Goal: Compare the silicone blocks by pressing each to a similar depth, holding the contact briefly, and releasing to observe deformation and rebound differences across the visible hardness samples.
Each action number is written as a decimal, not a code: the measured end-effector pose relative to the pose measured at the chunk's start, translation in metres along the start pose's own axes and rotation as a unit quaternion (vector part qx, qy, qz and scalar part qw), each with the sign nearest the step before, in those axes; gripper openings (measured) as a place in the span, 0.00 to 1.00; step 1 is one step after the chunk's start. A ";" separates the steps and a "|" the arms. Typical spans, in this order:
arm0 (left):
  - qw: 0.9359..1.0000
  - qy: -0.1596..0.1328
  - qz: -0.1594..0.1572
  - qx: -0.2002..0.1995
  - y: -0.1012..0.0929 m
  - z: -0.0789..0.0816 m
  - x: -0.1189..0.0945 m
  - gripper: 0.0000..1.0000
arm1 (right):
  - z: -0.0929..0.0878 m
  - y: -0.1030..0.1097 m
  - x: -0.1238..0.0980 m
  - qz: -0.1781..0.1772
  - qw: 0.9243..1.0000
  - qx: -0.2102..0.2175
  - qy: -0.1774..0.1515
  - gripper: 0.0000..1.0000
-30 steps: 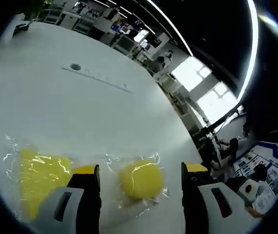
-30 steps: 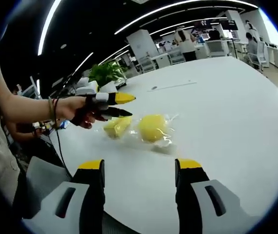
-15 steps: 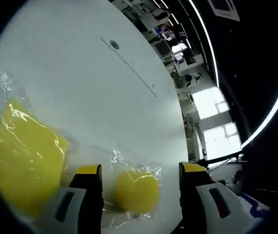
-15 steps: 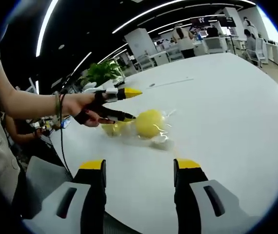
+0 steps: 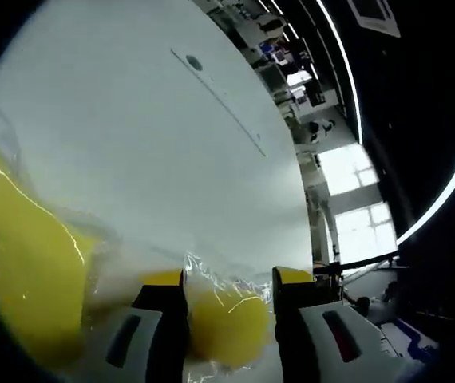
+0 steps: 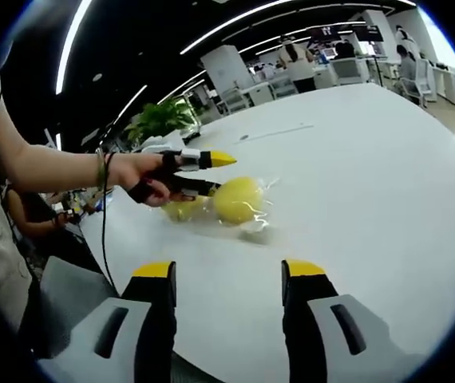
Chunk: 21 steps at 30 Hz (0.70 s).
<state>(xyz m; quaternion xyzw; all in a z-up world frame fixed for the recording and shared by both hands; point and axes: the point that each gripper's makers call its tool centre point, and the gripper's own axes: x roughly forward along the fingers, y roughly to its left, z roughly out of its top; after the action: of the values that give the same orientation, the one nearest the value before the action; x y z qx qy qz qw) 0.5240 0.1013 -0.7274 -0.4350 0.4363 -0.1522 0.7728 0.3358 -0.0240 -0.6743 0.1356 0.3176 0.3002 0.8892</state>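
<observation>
A round yellow silicone block (image 5: 226,323) in clear wrap sits between the jaws of my left gripper (image 5: 228,278), which press it from both sides. A larger yellow block (image 5: 20,271), also wrapped, lies close at its left. In the right gripper view a hand holds the left gripper (image 6: 218,174) against the round block (image 6: 238,199) on the white table (image 6: 355,159), with the second block (image 6: 181,210) behind it. My right gripper (image 6: 226,267) is open, nothing between its fingers, and well short of the blocks.
A long seam with a round grommet (image 5: 194,61) crosses the far part of the table. A potted plant (image 6: 164,118) stands at the table's far edge. Desks, chairs and people fill the office behind. A person's arm (image 6: 52,167) reaches in from the left.
The left gripper's jaws have closed in on the round block and now squeeze it. The right gripper has stayed open and barely moved.
</observation>
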 end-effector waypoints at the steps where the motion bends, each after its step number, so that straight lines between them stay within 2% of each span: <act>1: 1.000 0.000 0.002 0.001 0.001 0.000 0.000 0.33 | 0.000 0.000 0.001 0.000 1.000 -0.001 0.001 0.48; 7: 1.000 0.006 0.016 -0.009 0.018 -0.005 0.001 0.13 | -0.002 -0.003 0.002 -0.001 1.000 0.001 0.004 0.46; 8: 1.000 -0.005 0.005 -0.022 0.014 -0.003 0.002 0.13 | -0.002 -0.004 0.002 -0.001 1.000 0.001 0.004 0.46; 9: 0.999 -0.005 0.006 -0.031 0.016 -0.005 0.002 0.12 | -0.003 -0.004 0.002 -0.001 1.000 0.001 0.006 0.46; 14: 0.999 -0.001 -0.003 -0.036 0.014 -0.004 0.002 0.07 | -0.003 -0.006 0.001 -0.002 1.000 0.004 0.009 0.45; 16: 1.000 -0.004 -0.016 -0.023 0.009 0.001 0.002 0.00 | -0.003 -0.006 0.000 -0.001 1.000 0.003 0.012 0.45; 19: 1.000 -0.003 -0.009 -0.001 0.010 0.003 0.002 0.00 | -0.003 -0.008 -0.001 -0.003 1.000 -0.001 0.013 0.44; 21: 1.000 -0.003 -0.009 -0.004 0.011 0.003 0.003 0.00 | -0.001 -0.009 -0.001 -0.003 1.000 0.000 0.013 0.44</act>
<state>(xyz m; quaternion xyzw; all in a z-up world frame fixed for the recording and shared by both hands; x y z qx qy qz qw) 0.5266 0.1078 -0.7367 -0.4423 0.4304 -0.1562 0.7712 0.3385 -0.0316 -0.6790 0.1306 0.3293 0.2993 0.8859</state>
